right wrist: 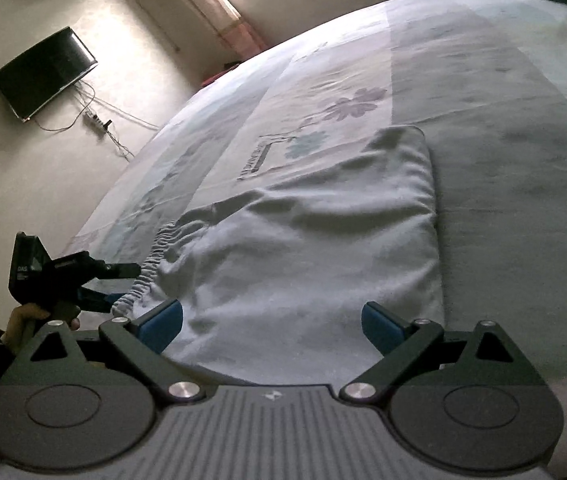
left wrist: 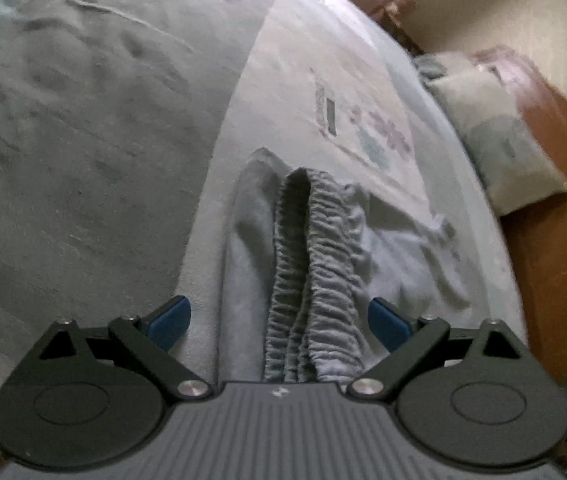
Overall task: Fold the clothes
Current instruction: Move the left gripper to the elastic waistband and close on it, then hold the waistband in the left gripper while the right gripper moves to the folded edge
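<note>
Bedding fills both views: a bed (left wrist: 83, 160) with a sheet in grey and pale bands and a printed flower panel stretches ahead of each gripper. Pillows (left wrist: 499, 140) lie far ahead and to the right of the left gripper, against a brown headboard. On the wall far ahead-left of the right gripper hangs a dark television (right wrist: 43, 72) with cables trailing below it.

On the sheet lies a pair of pale grey shorts (right wrist: 303, 248), spread flat directly in front of the right gripper and reaching away from it, the far hem turned slightly up. Its gathered elastic waistband (left wrist: 311, 280) runs straight ahead of the left gripper, between its two blue pads, standing up as a ribbed fold with the rest of the garment slumped to the right.

The left gripper (left wrist: 279, 320) is spread wide, its pads on either side of the waistband and not pressing it. Seen from the right wrist, it sits low to the left at the waistband edge, held by a hand (right wrist: 23, 320). The right gripper (right wrist: 271, 320) is also spread wide, hovering just over the near edge of the shorts, holding nothing.
</note>
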A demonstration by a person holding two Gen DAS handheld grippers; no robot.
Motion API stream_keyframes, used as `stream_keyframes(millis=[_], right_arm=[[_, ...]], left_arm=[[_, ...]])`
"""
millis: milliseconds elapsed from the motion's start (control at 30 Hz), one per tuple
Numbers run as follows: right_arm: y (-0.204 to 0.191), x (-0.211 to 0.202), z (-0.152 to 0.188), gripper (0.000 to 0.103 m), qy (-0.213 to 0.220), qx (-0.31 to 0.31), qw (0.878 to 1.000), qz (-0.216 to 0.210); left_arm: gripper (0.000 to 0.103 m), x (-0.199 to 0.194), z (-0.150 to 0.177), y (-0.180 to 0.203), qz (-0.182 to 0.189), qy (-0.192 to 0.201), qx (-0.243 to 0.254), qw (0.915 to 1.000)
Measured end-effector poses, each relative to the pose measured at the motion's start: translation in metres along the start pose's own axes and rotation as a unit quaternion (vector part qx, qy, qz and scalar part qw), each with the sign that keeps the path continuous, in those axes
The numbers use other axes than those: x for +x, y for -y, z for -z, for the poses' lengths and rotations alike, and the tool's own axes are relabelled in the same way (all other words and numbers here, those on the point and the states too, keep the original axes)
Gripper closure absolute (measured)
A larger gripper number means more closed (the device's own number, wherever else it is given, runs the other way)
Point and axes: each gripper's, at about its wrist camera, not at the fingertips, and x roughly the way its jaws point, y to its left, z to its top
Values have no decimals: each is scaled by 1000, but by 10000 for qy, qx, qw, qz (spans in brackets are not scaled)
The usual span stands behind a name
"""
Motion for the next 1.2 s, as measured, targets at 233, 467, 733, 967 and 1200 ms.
stream_keyframes(millis=[233,467,733,967,1200], right_arm=[[6,9,3,4,-118,151,9998,93],[6,10,1,4,-142,134,9997,132],[16,11,-1,4,-164,294,9989,328],[18,14,0,4,-202,290,9984,441],[16,13,0,4,-203,249,9986,420]], left_arm=[[6,13,-10,-4,425,-76,-152,9990],[6,22,-18,6,415,-129,2,9991],[5,8,7,4,682,-329,112,9971],[4,11,3,4,735,-374,90,9966],[3,27,-14,13,685,-398,173,9967]])
